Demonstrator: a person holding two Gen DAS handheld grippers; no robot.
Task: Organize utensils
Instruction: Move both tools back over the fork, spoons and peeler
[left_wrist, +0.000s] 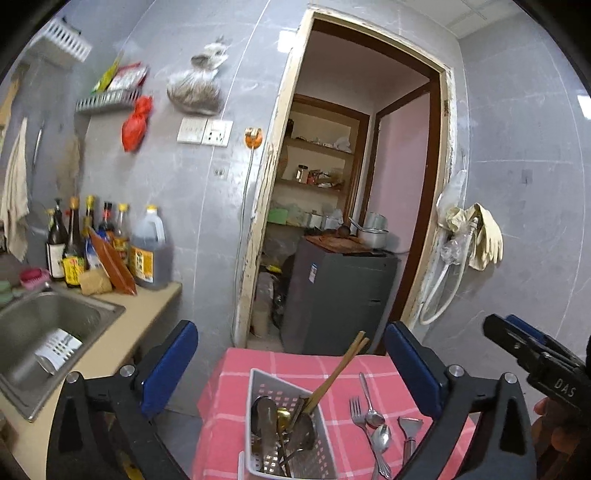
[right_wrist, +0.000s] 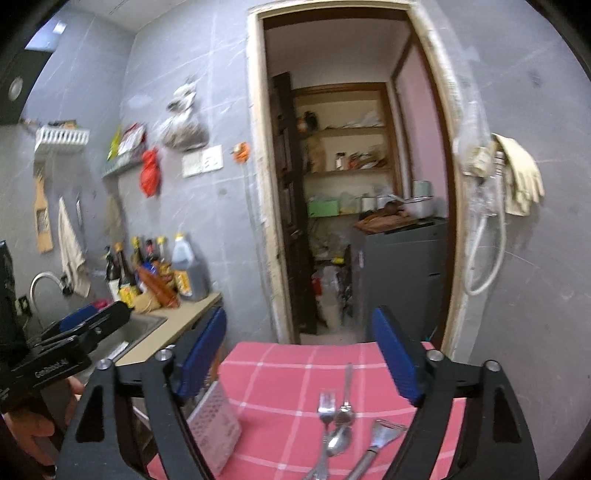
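Observation:
A white perforated utensil basket (left_wrist: 258, 391) stands on the pink checked tablecloth (left_wrist: 236, 387) and holds spoons, a ladle and wooden chopsticks (left_wrist: 338, 373). To its right lie a fork (left_wrist: 357, 413), two spoons (left_wrist: 373, 415) and a peeler (left_wrist: 409, 430). My left gripper (left_wrist: 291, 365) is open and empty above the basket. My right gripper (right_wrist: 303, 354) is open and empty above the fork (right_wrist: 325, 406), spoons (right_wrist: 340, 439) and peeler (right_wrist: 384, 434); the basket (right_wrist: 216, 428) is at its lower left.
A steel sink (left_wrist: 48, 321) and a beige counter with sauce bottles (left_wrist: 110, 243) are to the left. Behind the table an open doorway (left_wrist: 354, 184) shows a grey appliance and shelves. Gloves and a hose (left_wrist: 476, 236) hang on the right wall.

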